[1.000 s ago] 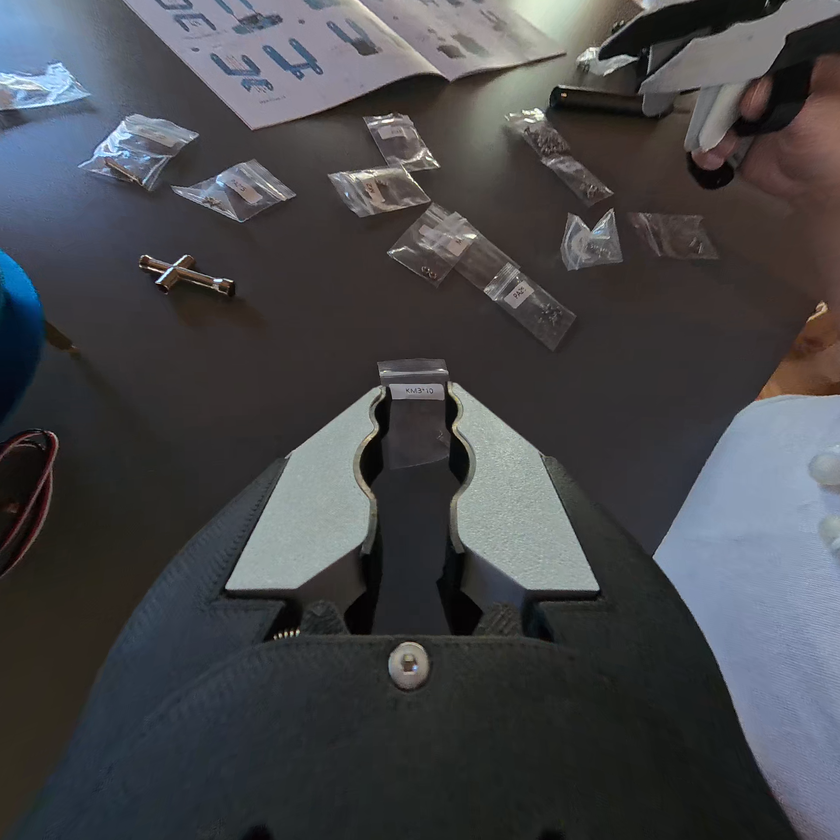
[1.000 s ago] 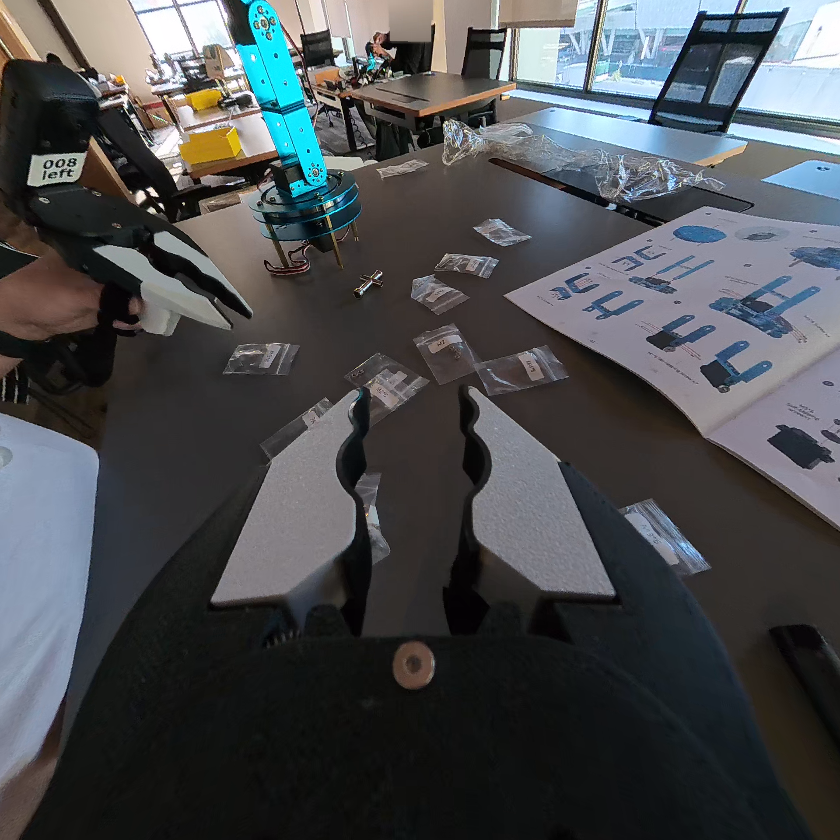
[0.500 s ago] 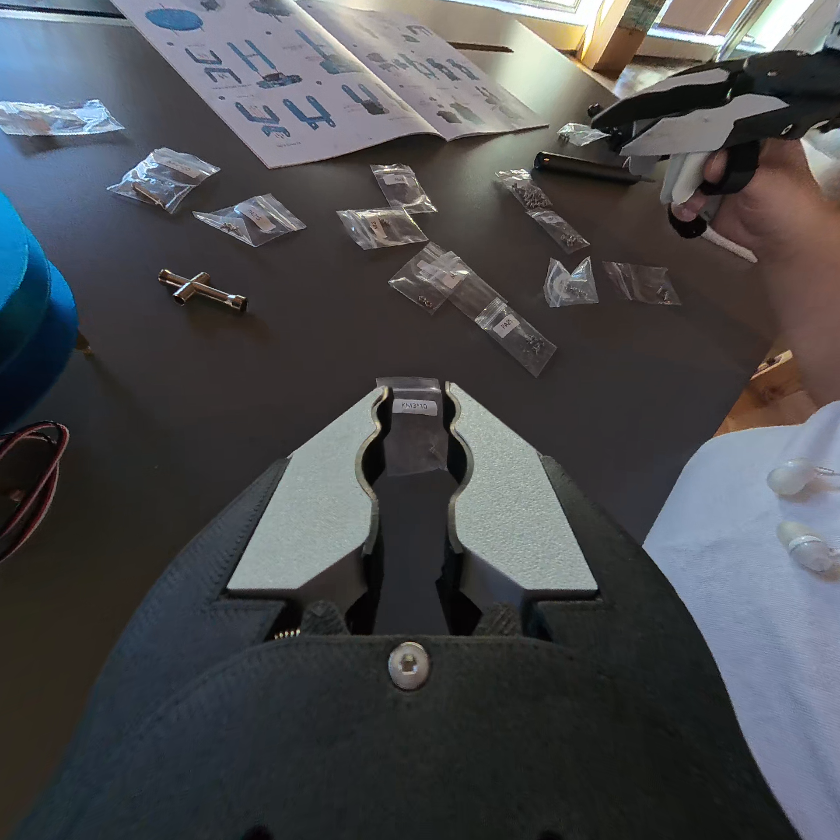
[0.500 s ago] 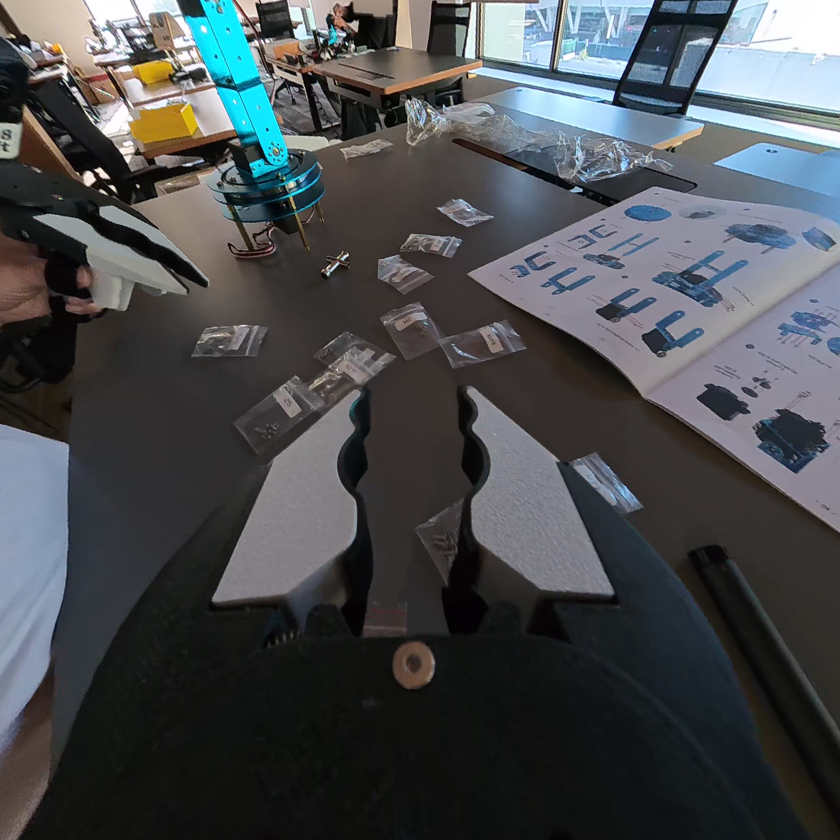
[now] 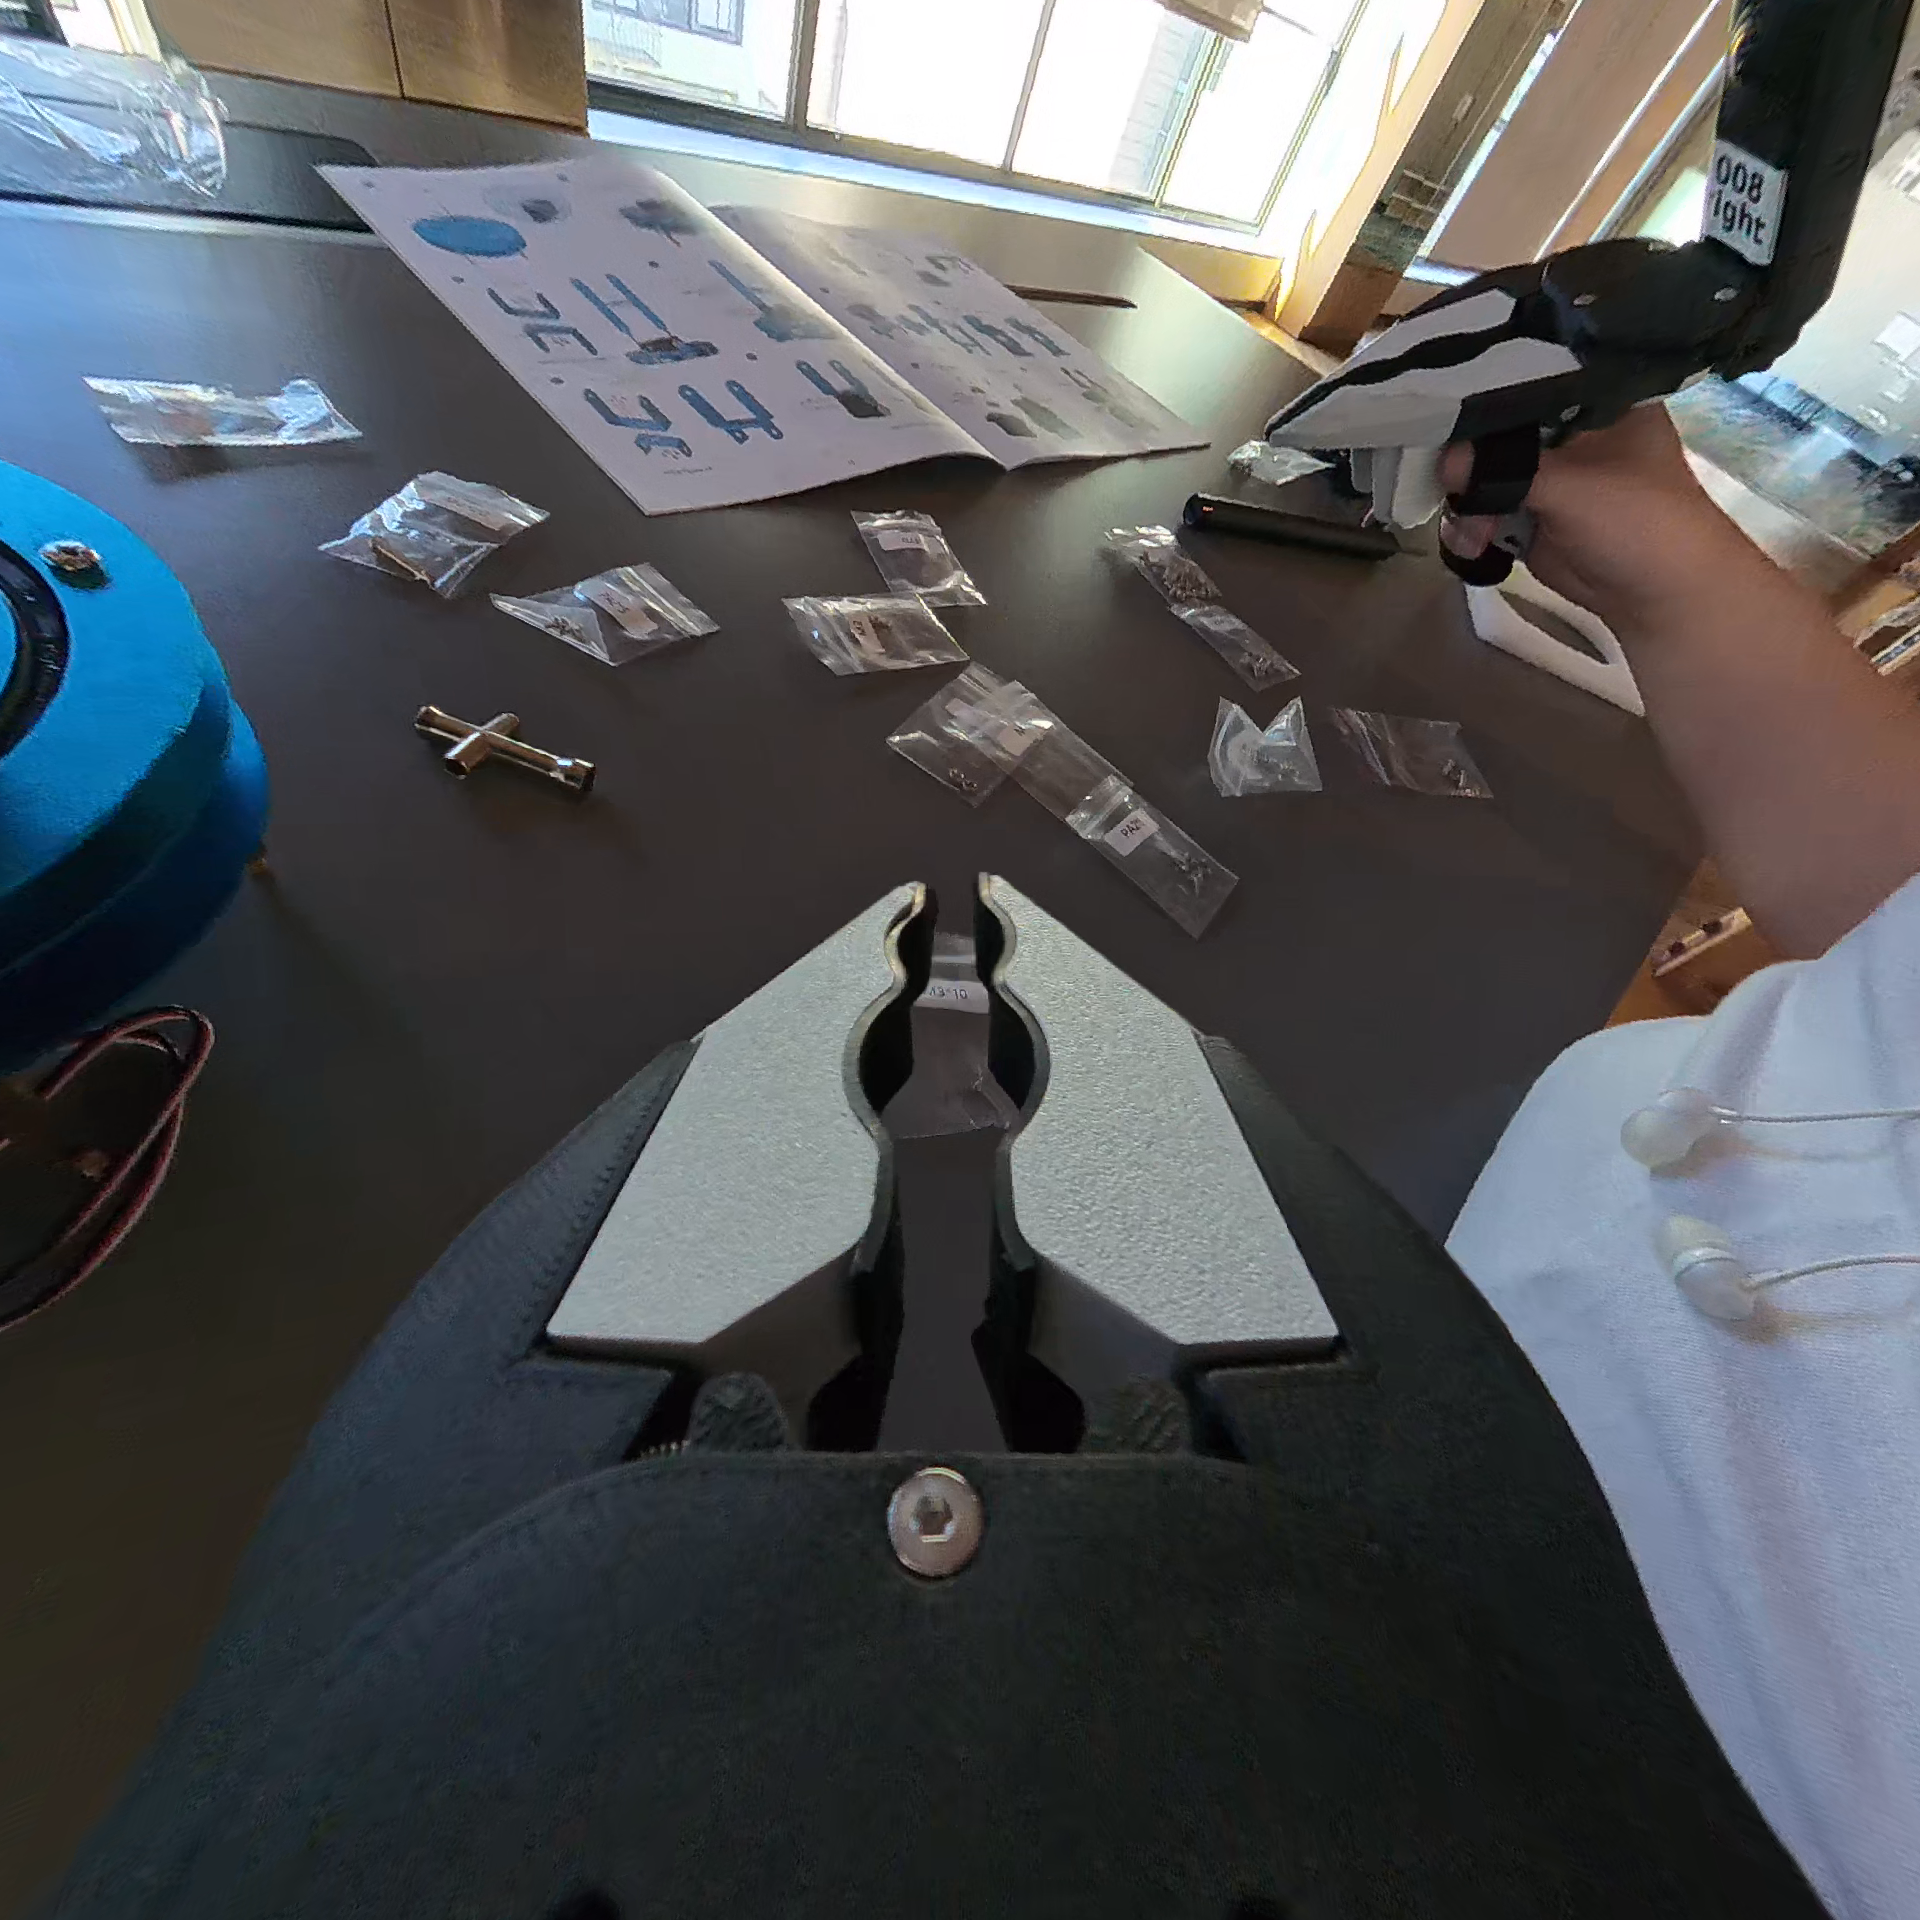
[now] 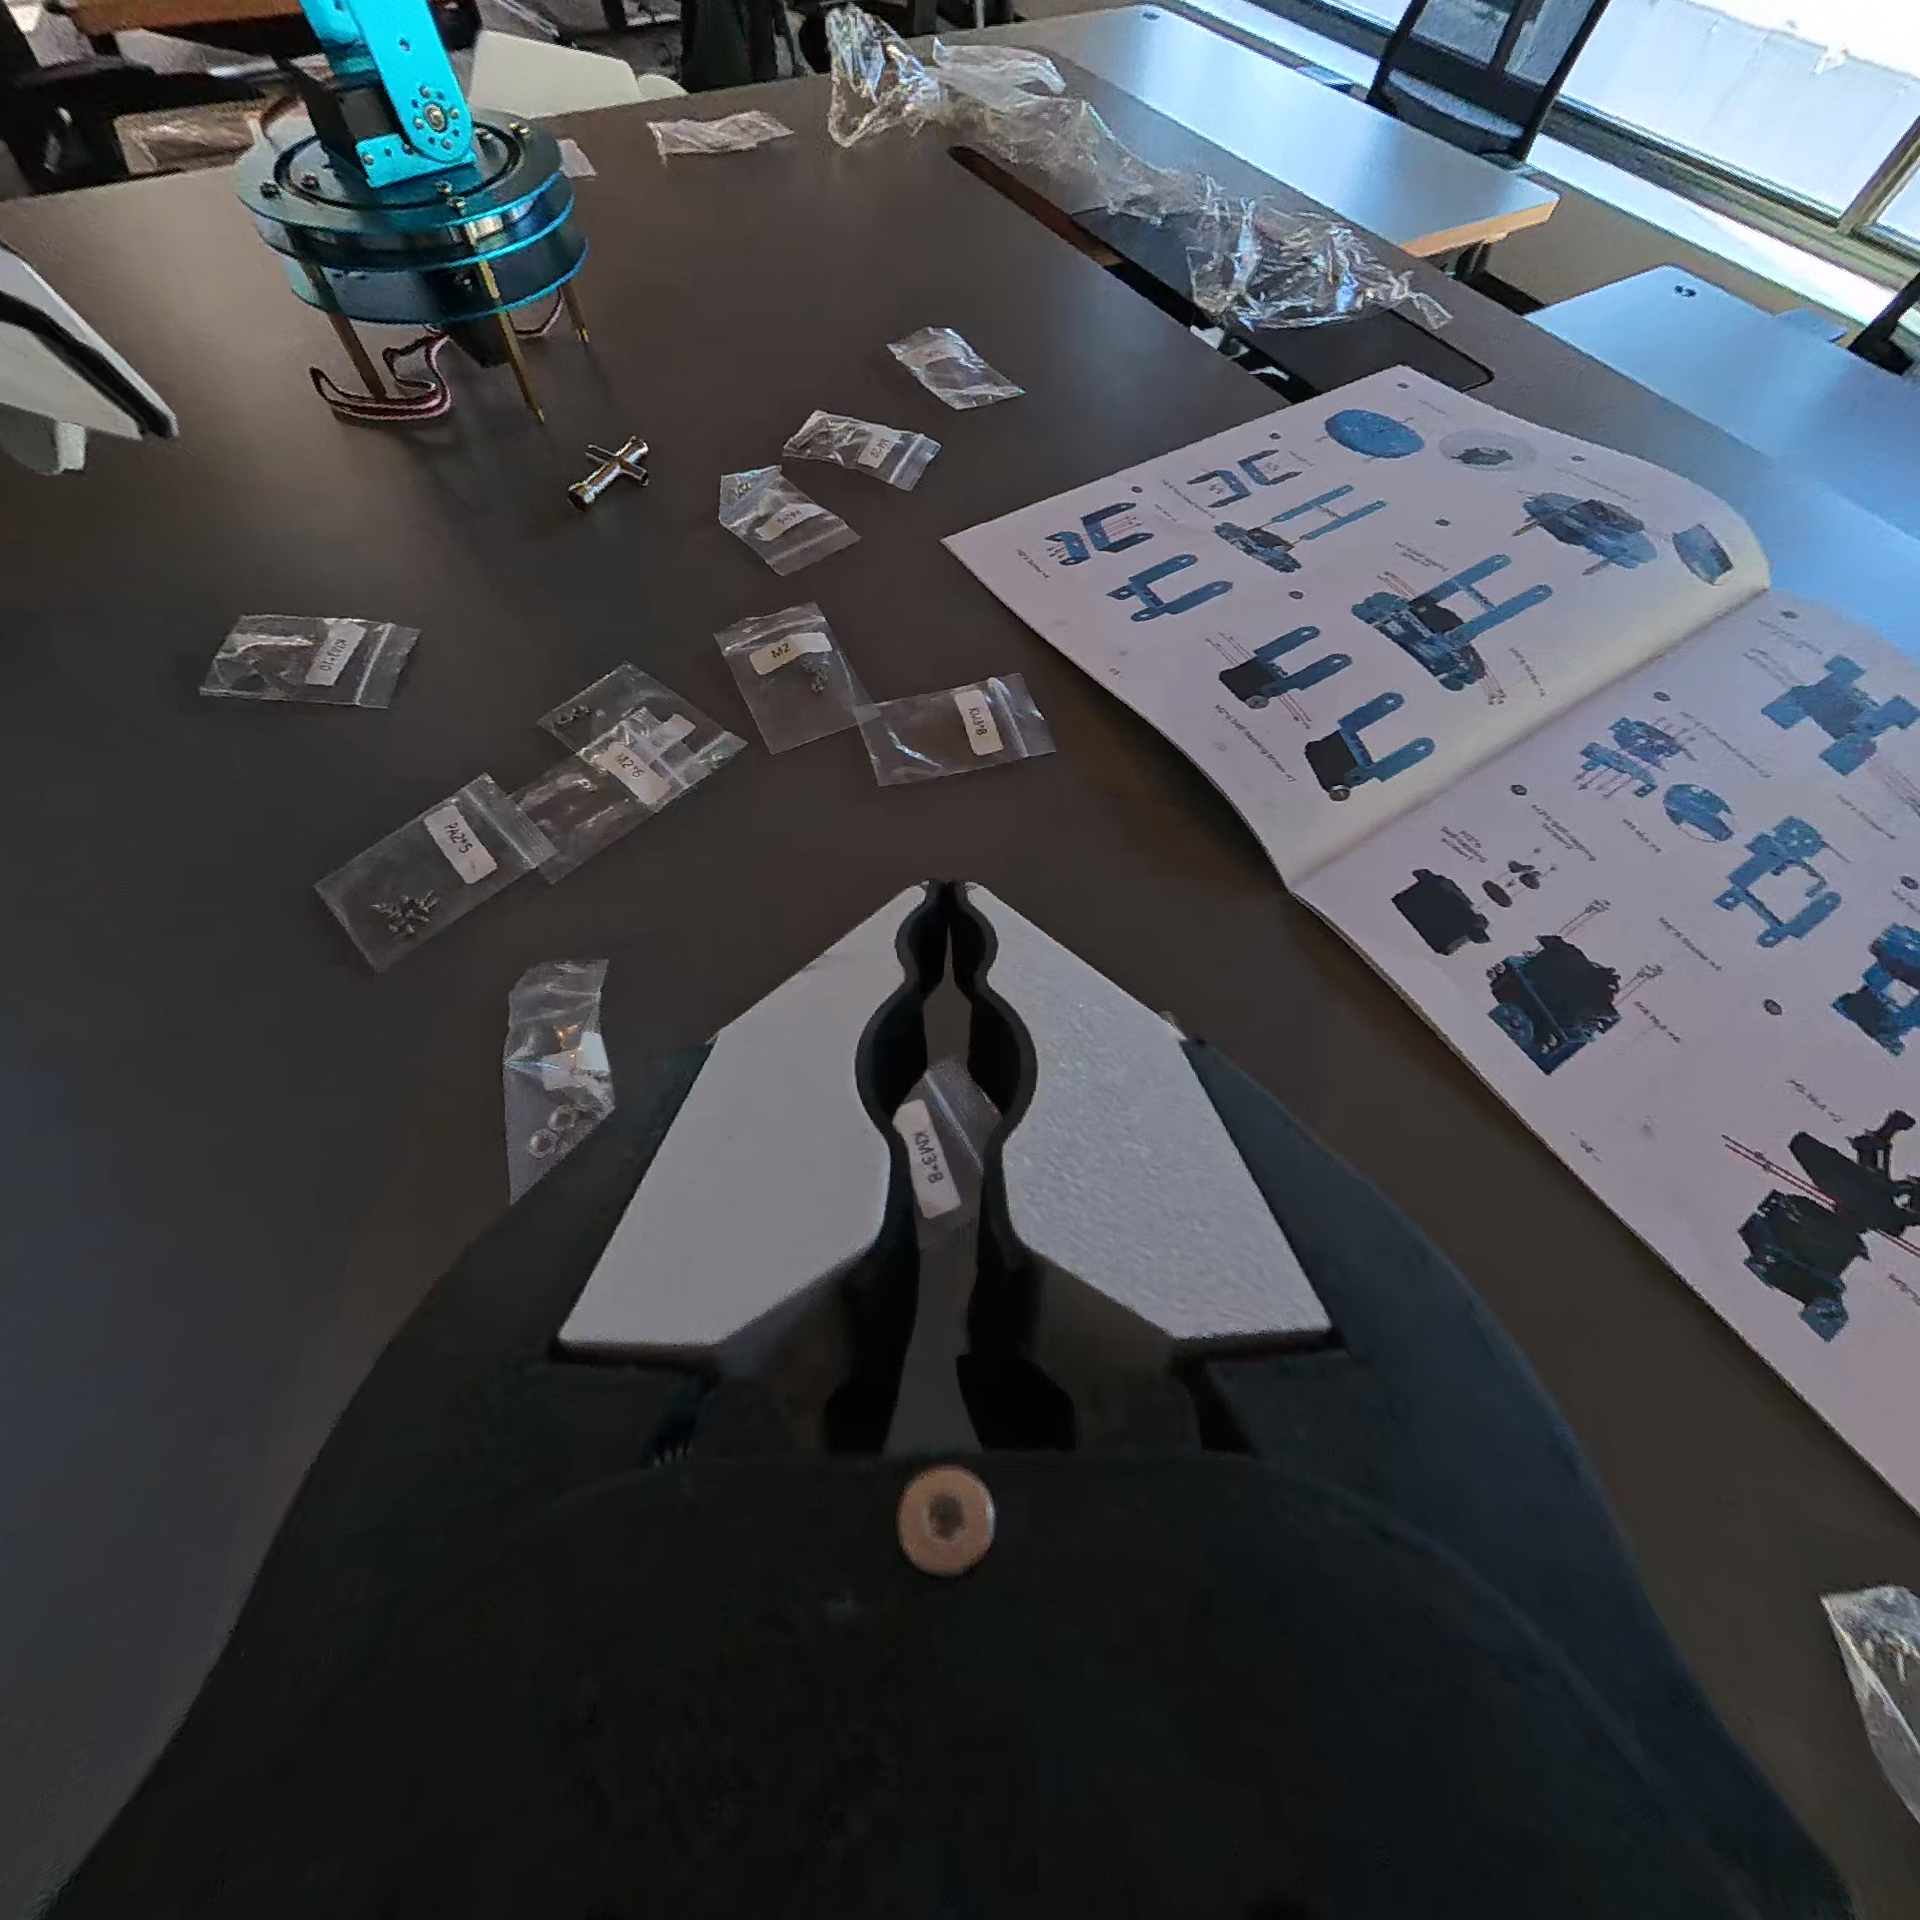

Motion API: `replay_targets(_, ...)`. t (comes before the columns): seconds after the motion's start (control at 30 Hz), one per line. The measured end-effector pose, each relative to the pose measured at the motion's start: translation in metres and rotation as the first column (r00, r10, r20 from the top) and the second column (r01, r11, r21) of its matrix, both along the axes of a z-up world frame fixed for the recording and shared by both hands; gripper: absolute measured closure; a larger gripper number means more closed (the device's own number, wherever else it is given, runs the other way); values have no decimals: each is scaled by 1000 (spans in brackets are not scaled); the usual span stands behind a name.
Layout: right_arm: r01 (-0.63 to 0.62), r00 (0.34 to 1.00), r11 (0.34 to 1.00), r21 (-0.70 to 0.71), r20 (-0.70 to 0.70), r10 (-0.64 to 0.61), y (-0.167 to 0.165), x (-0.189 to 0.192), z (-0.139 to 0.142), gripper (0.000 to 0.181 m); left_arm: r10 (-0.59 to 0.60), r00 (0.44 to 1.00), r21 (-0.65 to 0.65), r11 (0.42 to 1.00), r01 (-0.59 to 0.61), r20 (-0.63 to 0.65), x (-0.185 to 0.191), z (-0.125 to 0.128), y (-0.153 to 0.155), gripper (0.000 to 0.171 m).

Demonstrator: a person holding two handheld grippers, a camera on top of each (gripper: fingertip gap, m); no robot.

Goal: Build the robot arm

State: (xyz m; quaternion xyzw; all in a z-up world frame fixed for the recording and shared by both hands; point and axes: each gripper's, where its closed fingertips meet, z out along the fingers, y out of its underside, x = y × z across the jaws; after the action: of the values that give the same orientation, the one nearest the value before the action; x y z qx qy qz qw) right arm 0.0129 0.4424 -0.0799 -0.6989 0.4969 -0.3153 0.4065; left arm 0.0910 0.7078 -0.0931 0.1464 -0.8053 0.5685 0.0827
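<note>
My left gripper [image 5: 953, 894] hovers above the dark table [image 5: 520, 1039], almost shut, with only a thin slit between the tips and nothing in it. A small clear labelled bag [image 5: 951, 1039] lies on the table under it and shows through the gap; it also shows in the right wrist view [image 6: 312, 660]. My right gripper [image 6: 951, 891] is shut with its tips touching, held above the table. Another small labelled bag [image 6: 935, 1143] shows in the hollow behind its tips, seemingly lying below. The right gripper [image 5: 1278, 428] also shows at the far right of the left wrist view.
Several small clear bags of screws [image 6: 457, 862] are scattered mid-table. An open instruction booklet [image 6: 1455, 779] lies to the right. A blue round robot base [image 6: 416, 229], a cross-shaped metal wrench [image 5: 504, 750], a black rod [image 5: 1288, 514] and crumpled plastic wrap [image 6: 1195, 208] are around. Tip to tip, the grippers are about 30 cm apart.
Both grippers have closed: the right from wide open to tips touching, the left to a thin slit. The right gripper moved rightward over the bags; the left view tilted up.
</note>
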Motion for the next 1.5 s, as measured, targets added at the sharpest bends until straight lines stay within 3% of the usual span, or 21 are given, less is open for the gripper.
replay_targets(0.53, 158, 985, 987, 3, 73, -158, -65, -12, 24, 181, 62, 998, -74, 995, -61, 11, 18, 16, 9, 171)
replay_targets(1.23, 125, 991, 992, -31, 58, -123, -55, -12, 13, 181, 113, 993, -113, 988, -108, 44, 9, 32, 19, 171)
replay_targets(1.5, 69, 996, 994, 85, 50, -73, -38, -4, 4, 180, 107, 993, -142, 985, -100, 43, -2, 35, 16, 171)
